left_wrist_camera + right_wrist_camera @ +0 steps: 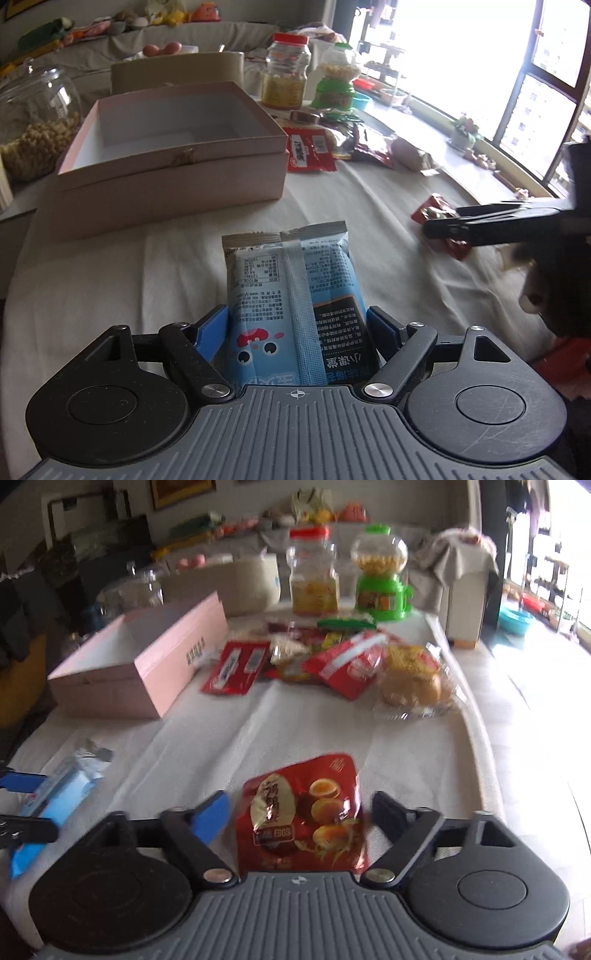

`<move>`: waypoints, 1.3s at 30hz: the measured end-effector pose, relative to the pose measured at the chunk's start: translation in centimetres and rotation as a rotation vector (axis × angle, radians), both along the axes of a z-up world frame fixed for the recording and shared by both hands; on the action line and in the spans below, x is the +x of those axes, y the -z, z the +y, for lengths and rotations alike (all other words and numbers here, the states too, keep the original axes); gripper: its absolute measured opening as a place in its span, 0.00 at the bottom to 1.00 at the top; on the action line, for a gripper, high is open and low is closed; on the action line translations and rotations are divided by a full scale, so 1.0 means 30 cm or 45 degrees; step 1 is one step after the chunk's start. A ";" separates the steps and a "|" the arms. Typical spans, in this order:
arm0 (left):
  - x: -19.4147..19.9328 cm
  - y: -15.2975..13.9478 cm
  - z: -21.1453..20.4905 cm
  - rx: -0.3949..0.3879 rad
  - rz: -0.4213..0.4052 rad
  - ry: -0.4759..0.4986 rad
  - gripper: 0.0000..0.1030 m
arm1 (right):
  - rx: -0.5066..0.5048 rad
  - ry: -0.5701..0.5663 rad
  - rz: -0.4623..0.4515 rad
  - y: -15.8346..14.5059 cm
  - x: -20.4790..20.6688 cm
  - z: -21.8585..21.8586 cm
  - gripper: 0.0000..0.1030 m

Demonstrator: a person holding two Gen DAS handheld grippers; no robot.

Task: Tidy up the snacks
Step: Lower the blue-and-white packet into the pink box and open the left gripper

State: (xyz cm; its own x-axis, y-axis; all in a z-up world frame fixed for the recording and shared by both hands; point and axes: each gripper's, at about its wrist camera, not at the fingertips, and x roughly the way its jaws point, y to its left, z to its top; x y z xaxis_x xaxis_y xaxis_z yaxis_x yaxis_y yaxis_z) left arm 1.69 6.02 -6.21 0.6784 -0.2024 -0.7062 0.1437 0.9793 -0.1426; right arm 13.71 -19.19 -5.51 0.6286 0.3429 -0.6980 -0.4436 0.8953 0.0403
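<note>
Left gripper [297,325] fingers clamp the blue snack packet [291,295], its lower end hidden. Right gripper [301,812] fingers straddle the blurred red egg packet [303,812]; contact unclear. Open pink box [173,155] near table's left edge.

The snack packet [295,295] between the blue pads [212,326] of the left hand-held gripper [297,325] is pale blue with a grey top seam, black print and a cartoon face of black eyes and a red mouth. The egg packet [303,812] at the right hand-held gripper [301,812], whose pads [210,814] are also blue, is dark red with yellow halved eggs pictured on it. The open box [173,177] is pink outside and white inside on the off-white counter [110,277], and towards the far edge stand a clear jar [314,572] with a red lid and a bright green candy dispenser [382,576] among red wrappers [236,668].
</note>
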 end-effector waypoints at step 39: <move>0.523 -0.125 0.405 0.045 -0.218 -0.083 0.85 | 0.054 -0.153 -0.013 -0.299 0.474 0.818 0.70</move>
